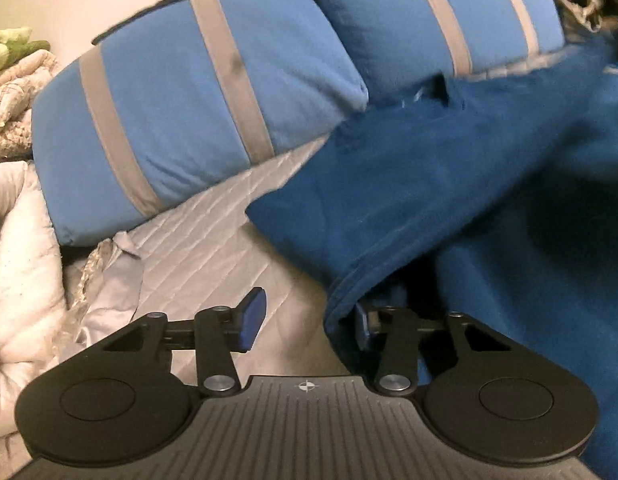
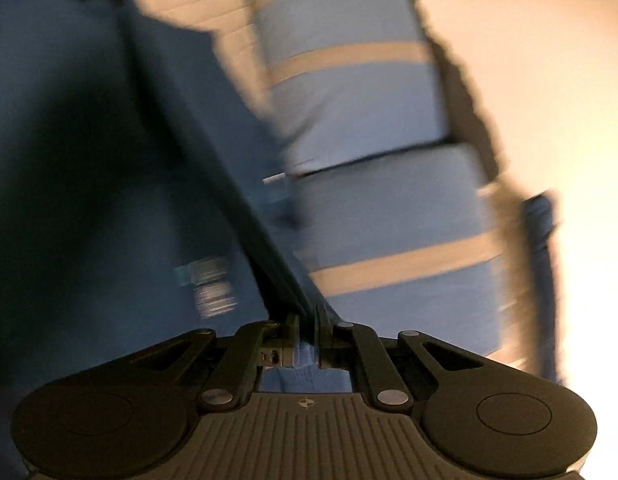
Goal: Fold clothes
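Note:
A dark blue garment (image 1: 449,184) lies on a quilted grey bedspread (image 1: 213,240), filling the right of the left wrist view. My left gripper (image 1: 305,326) is open; the garment's hem drapes over its right finger (image 1: 363,326), while its left finger (image 1: 251,320) is bare. In the blurred right wrist view, my right gripper (image 2: 307,344) is shut on a folded edge of the same blue garment (image 2: 109,160), which stretches away up and to the left.
Two light blue pillows with grey stripes (image 1: 181,120) (image 1: 429,20) lie beyond the garment; they also show in the right wrist view (image 2: 361,100). A white crumpled quilt (image 1: 21,272) and beige and green bedding (image 1: 13,64) sit at the left.

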A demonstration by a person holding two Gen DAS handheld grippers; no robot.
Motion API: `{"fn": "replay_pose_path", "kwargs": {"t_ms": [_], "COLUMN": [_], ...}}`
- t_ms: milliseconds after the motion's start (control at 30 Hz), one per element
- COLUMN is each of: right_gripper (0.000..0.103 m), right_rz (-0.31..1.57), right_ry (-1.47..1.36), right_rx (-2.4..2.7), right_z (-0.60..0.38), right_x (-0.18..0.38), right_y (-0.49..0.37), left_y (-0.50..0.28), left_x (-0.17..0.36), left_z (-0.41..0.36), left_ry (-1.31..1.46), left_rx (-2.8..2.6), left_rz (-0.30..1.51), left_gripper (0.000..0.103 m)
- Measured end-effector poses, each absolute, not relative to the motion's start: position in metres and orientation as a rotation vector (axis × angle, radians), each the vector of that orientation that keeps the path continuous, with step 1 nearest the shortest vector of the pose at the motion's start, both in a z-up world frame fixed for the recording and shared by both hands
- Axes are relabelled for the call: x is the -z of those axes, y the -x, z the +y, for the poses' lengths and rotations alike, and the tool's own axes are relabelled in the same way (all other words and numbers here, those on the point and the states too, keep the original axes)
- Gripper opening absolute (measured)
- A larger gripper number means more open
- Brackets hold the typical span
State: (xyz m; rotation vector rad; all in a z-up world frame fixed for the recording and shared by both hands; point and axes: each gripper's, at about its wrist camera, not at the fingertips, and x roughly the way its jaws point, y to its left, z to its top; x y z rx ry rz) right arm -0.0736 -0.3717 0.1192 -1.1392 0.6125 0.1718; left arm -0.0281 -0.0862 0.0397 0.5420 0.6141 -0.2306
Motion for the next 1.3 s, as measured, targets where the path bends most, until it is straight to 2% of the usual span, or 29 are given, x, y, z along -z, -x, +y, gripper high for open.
{"fn": "replay_pose_path", "kwargs": {"t_ms": [33,100,133,200,233,300,400,533,567,633,667,700,767,900,933,967,1000,1033,1067,1200,1300], "right_gripper": [0.010,0.023,0.028,0.053,0.056,0.061,0.062,0.059,0.054,0.032,0.015,0.008,0.006,0.008,0.010,0.020,0.037,0.047,0.062,0.082,0.086], "right_rz": [0.649,0.716,0.735,0.749,0.749,0.745,0.748,0.736,0.735,0.743,0.751,0.758,0.755,0.738,0.738,0.733,0.726,0.719,0.711,0.683,0.656], "right_ry": [1.107,1.049,1.016,0.949,0.922,0.871,0.822,0.781,0.780,0.799,0.822,0.848,0.893,0.917,0.922,0.911,0.888,0.866,0.843,0.749,0.720], "right_rx": [-0.200,-0.256,-0.274,-0.282,-0.271,-0.254,-0.223,-0.222,-0.222,-0.220,-0.217,-0.211,-0.184,-0.162,-0.161,-0.153,-0.141,-0.128,-0.115,-0.083,-0.079], "right_z": [-0.373,-0.376,-0.378,-0.385,-0.390,-0.402,-0.419,-0.430,-0.430,-0.427,-0.427,-0.426,-0.424,-0.426,-0.426,-0.428,-0.430,-0.432,-0.434,-0.436,-0.432], "right_x": [-0.106,-0.080,-0.073,-0.069,-0.071,-0.076,-0.080,-0.074,-0.072,-0.068,-0.067,-0.065,-0.071,-0.098,-0.102,-0.105,-0.108,-0.111,-0.114,-0.121,-0.121], "right_y": [0.079,0.091,0.096,0.105,0.107,0.110,0.111,0.110,0.108,0.113,0.111,0.110,0.111,0.122,0.124,0.125,0.127,0.128,0.130,0.128,0.126], "left_y": [0.027,0.031,0.036,0.045,0.050,0.060,0.071,0.091,0.098,0.109,0.115,0.119,0.126,0.139,0.141,0.142,0.142,0.142,0.141,0.136,0.133], "left_x": [-0.038,-0.037,-0.038,-0.045,-0.049,-0.060,-0.080,-0.100,-0.104,-0.109,-0.111,-0.113,-0.116,-0.122,-0.124,-0.123,-0.123,-0.121,-0.118,-0.110,-0.109], "left_z": [-0.086,-0.082,-0.080,-0.074,-0.070,-0.061,-0.049,-0.038,-0.036,-0.034,-0.034,-0.034,-0.033,-0.029,-0.028,-0.028,-0.029,-0.031,-0.033,-0.045,-0.056], "left_ry": [-0.545,-0.537,-0.537,-0.522,-0.508,-0.459,-0.340,-0.179,-0.138,-0.084,-0.070,-0.066,-0.066,-0.049,-0.045,-0.040,-0.037,-0.032,-0.027,-0.015,0.000], "left_rx": [0.233,0.246,0.248,0.253,0.256,0.269,0.294,0.317,0.327,0.342,0.344,0.346,0.352,0.354,0.354,0.354,0.357,0.362,0.367,0.389,0.404], "left_rz": [0.639,0.674,0.672,0.661,0.653,0.649,0.652,0.642,0.633,0.623,0.622,0.621,0.614,0.590,0.586,0.585,0.586,0.589,0.592,0.607,0.588], "left_gripper": [0.046,0.048,0.052,0.063,0.067,0.067,0.067,0.068,0.068,0.071,0.071,0.071,0.071,0.073,0.074,0.074,0.074,0.074,0.074,0.074,0.074]}}
